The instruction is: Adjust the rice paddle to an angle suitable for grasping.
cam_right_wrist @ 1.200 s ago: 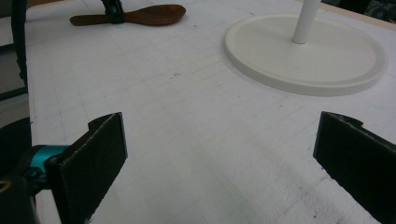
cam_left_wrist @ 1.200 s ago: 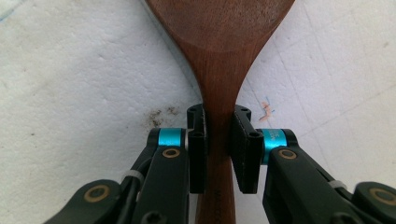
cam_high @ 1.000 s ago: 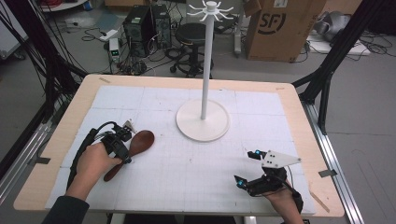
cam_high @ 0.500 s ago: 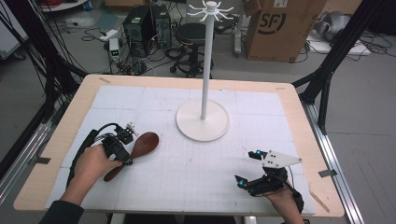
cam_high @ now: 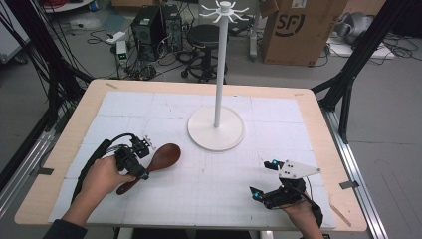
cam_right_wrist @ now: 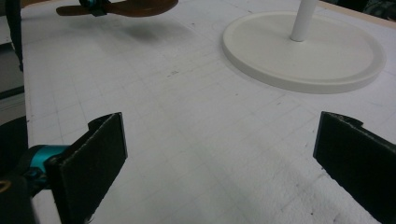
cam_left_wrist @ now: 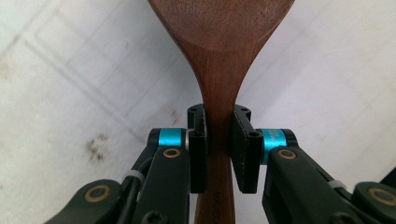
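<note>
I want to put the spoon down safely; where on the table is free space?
Free: the mat between the wooden spoon and the right gripper, and the far strip behind the stand's base. Crowded: around that base and the left gripper holding the spoon.

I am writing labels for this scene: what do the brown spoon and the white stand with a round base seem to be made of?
Brown spoon: probably wood, smooth and slightly glossy; fine grain shows along the neck.
White stand with a round base: likely painted metal or plastic, matte; an even white surface with no grain, so I cannot say which.

Grey floor [cam_high: 388, 99], cardboard box [cam_high: 298, 30], black stool [cam_high: 205, 37], tangled cables [cam_high: 99, 35].
</note>
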